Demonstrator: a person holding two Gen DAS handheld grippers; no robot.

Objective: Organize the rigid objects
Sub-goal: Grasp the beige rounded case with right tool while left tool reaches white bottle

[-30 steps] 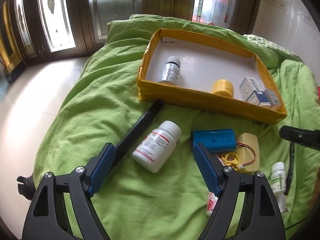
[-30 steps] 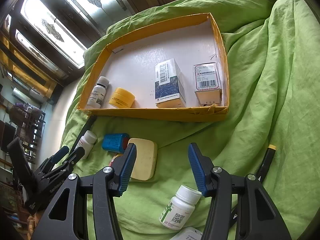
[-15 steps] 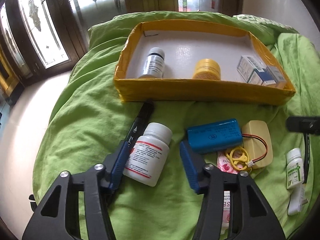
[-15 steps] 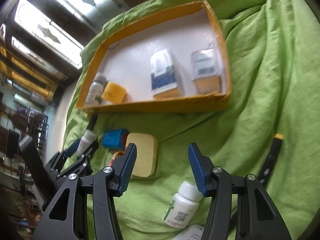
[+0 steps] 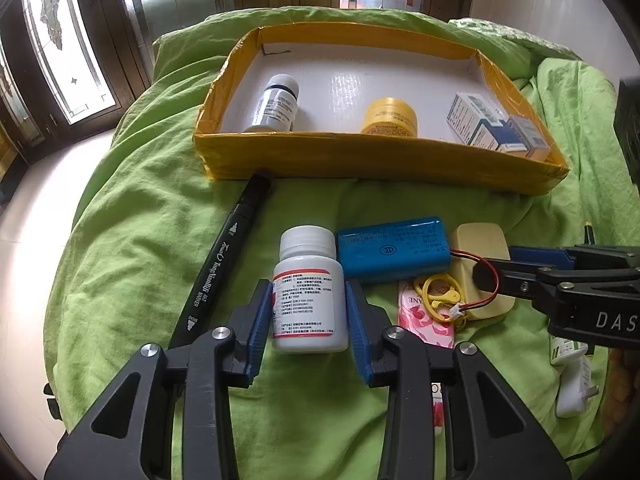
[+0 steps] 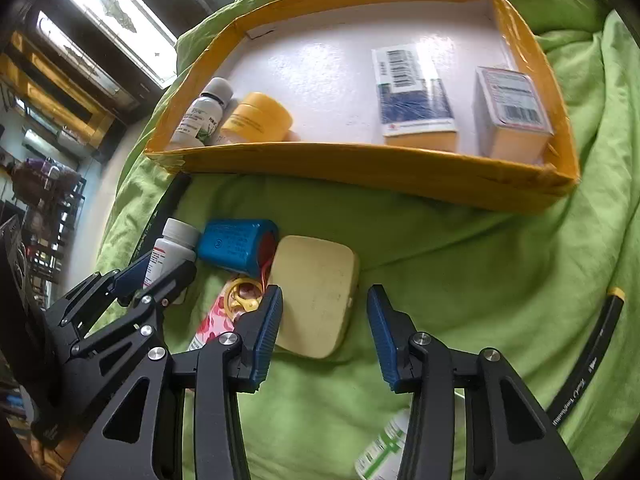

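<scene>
Bottle (image 5: 308, 300) btwn left gripper (image 5: 307, 322) fingers (image 5: 256, 320), pads touching both sides

Everything I'm looking at sits on a bright lime-green bedsheet (image 5: 132, 248). Tray (image 5: 376, 158) is yellow outside, white inside. White pill bottle (image 5: 308, 292) with a red-banded label, blue battery pack (image 5: 394, 248), cream case (image 6: 320, 292), black marker (image 5: 224, 264), pink floral tube (image 5: 424, 320), yellow jar (image 5: 390, 116) upper centre.

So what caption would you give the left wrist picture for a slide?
Left gripper brackets a white pill bottle lying on the green blanket, yellow tray just beyond.
</scene>
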